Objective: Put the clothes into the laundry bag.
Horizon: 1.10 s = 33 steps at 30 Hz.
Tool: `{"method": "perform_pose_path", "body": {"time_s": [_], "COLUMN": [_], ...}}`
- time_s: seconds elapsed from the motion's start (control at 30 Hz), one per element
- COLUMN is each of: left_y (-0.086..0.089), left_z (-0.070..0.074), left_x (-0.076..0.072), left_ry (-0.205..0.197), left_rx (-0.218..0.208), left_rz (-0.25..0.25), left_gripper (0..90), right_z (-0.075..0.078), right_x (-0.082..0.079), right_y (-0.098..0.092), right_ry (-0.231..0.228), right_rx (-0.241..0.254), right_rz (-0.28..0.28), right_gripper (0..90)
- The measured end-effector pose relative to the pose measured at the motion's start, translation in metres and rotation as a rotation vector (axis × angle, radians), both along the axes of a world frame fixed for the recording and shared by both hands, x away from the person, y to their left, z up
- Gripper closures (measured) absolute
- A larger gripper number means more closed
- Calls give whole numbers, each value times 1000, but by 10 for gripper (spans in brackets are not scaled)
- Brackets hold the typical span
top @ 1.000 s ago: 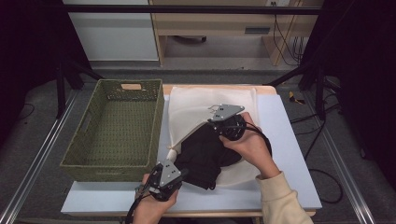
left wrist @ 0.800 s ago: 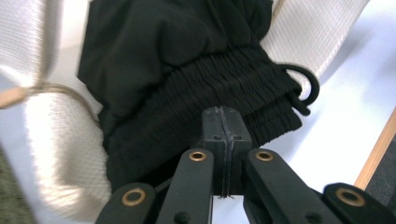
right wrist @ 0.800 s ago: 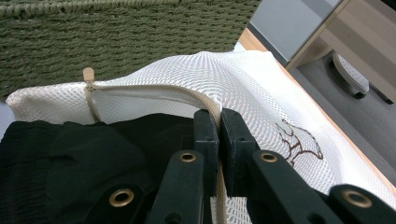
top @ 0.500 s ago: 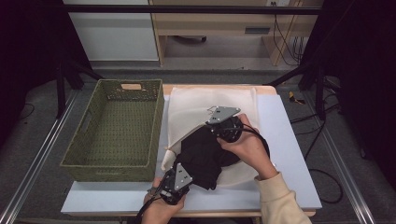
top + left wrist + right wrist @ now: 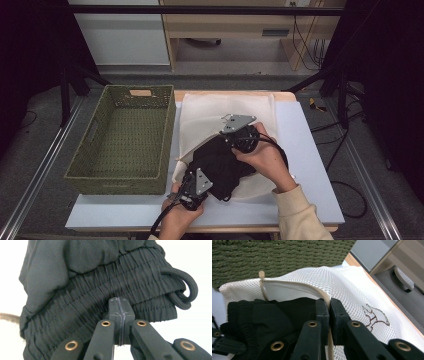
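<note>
- Step in hand, as I read it: getting the black garment (image 5: 222,165) into the cream mesh laundry bag (image 5: 210,112). The garment lies bunched at the bag's open zip edge, on the bench (image 5: 310,150), right of the green woven basket (image 5: 125,140).
- Left tongs (image 5: 120,307): jaws pressed together, a thin fold of the garment's ribbed waistband pinched between the tips. Bite looks shallow; judge it could slip if pulled hard.
- Right tongs (image 5: 329,305): jaws closed on the bag's zip tape (image 5: 294,285), holding that lip up off the garment.
- To do it well: keep the right tongs lifting the lip high and steady so the mouth stays open; feed the waistband forward and under with the left, low along the bench, rather than dragging the whole bag.
- Watch the drawcord loop (image 5: 186,288); it hangs free at the waistband's end and could snag on the zip.
- Left gripper view gives the waistband gathers and cord, and the exact bite.
- Right gripper view gives the zip pull (image 5: 261,273), the mesh weave and a small embroidered mark (image 5: 375,317).
- High view gives the overall layout: both hands, the basket alongside, and how much garment lies outside the bag.
</note>
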<state>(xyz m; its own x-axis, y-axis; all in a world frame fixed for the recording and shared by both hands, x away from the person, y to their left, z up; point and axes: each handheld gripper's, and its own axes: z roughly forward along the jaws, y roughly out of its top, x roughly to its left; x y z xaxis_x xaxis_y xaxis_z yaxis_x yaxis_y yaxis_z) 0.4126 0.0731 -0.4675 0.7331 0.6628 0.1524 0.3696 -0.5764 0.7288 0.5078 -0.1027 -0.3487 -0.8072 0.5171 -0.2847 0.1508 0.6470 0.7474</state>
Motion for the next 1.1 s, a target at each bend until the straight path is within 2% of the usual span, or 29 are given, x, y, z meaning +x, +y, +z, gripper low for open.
{"method": "perform_pose_path", "body": {"time_s": [0.37,0.4,0.6,0.7,0.77,0.8,1.03,1.1], "left_y": [-11,-12,-16,-18,-20,-19,-23,-23], "left_z": [-3,-2,-4,-4,-5,-4,-6,-5], "left_x": [14,15,21,23,24,24,29,30], "left_ry": [-33,-37,-45,-52,-58,-59,-67,-67], "left_rx": [48,69,62,79,57,78,65,75], "left_rz": [-2,-8,3,-1,11,2,12,9], "left_gripper": [900,900,900,900,900,900,900,900], "right_z": [-1,-1,0,0,0,1,2,2], "right_x": [0,0,1,1,0,1,1,1], "right_y": [0,0,-1,0,-1,-1,-3,-3], "right_ry": [7,7,8,9,10,9,8,10], "right_rx": [1,3,3,5,5,6,12,11], "right_rz": [0,-1,1,0,0,1,-1,0], "right_gripper": [863,863,864,865,865,865,865,865]}}
